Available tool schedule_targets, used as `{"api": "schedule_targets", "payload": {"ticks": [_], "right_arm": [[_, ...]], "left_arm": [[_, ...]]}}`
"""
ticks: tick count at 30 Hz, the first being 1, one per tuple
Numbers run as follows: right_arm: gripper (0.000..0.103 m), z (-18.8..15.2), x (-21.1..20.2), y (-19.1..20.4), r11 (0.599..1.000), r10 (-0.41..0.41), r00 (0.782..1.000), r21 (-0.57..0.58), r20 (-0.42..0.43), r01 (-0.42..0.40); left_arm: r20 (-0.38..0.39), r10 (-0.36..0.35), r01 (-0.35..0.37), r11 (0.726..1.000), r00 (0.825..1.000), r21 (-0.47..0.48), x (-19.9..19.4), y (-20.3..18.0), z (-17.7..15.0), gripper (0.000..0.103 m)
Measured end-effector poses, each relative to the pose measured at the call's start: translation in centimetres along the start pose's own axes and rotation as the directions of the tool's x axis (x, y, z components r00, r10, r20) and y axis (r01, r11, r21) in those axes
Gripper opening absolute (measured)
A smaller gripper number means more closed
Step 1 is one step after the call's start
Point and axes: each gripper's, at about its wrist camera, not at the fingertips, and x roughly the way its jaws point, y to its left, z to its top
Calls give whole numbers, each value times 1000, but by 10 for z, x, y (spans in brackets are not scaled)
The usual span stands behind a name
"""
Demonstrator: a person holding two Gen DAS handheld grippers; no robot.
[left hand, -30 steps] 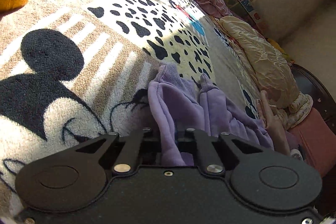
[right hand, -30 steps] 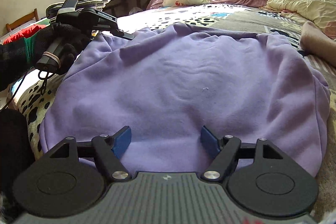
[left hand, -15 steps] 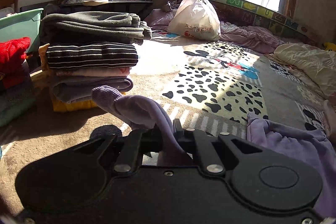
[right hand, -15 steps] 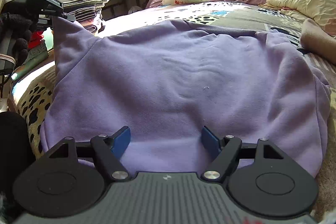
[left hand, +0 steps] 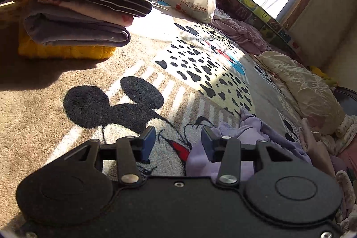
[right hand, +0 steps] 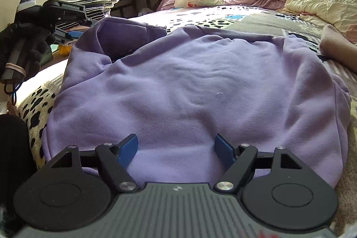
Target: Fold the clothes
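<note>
Left wrist view shows the left gripper point(left hand: 177, 143), a second ago clamped on the purple sweatshirt point(right hand: 189, 90)'s sleeve, with jaws opening and nothing between them. The sleeve now lies dropped across the sweatshirt's left shoulder, so that fold looks done. Right gripper point(right hand: 176, 148) hovers, jaws apart, over the sweatshirt's near hem.

My left gripper point(left hand: 177, 141) is tilted downward, jaws opening, gap between the blue pads point(left hand: 149, 141) clear; nothing pinched. Right-hand pad sits just beside a bunch of cloth, can't tell if it touches. From the right wrist view, my gloved left hand point(right hand: 24, 48) wraps the left gripper's handle at far left, body pointing right. My right gripper point(right hand: 177, 150) is also angled down, jaws spread wide, blue pads point(right hand: 128, 148) low over the near hem, nothing clamped between them; can't tell if the tips touch the fabric.
</note>
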Motion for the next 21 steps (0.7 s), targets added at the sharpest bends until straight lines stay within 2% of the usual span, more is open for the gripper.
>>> {"api": "schedule_targets", "payload": {"ticks": [1,3,5,8,11,12,13,14,16,19,21], "right_arm": [[76,0,0,-1,1000,5,1000,1,1,-5],[77,0,-1,-3,1000,12,1000,2,4,-12],[77,-1,-1,-2,1000,7,1000,1,9,-7],[77,-3,-1,0,1000,-2,1000,-1,15,2],[77,-3,-1,0,1000,0,1000,-3,13,0],[77,-3,-1,0,1000,2,1000,-4,13,-2],[78,-3,-1,-1,1000,4,1000,-5,13,-4],[78,-3,-1,-1,1000,7,1000,-6,13,-7],[79,-3,-1,-1,1000,9,1000,-8,16,-9],[79,-3,0,0,1000,7,1000,-7,17,-7],[79,-3,0,0,1000,7,1000,-5,15,-7]], "left_arm": [[-11,-1,0,999,1000,-35,4,10,2,42],[-41,-7,5,1000,999,-28,20,10,5,40],[-72,-55,56,998,996,7,37,-1,5,40],[-135,-77,99,981,988,166,65,-38,1,40],[-224,-23,110,918,974,381,88,-72,-8,40],[-223,6,100,881,975,462,93,-81,-13,39],[-226,9,109,860,974,499,94,-85,-16,31],[-231,8,119,838,973,532,94,-90,-18,16],[-218,-9,120,855,976,505,86,-85,-15,5],[-191,-39,122,886,981,446,70,-74,-11,4],[-125,-72,115,914,990,389,43,-61,-6,3]]}}
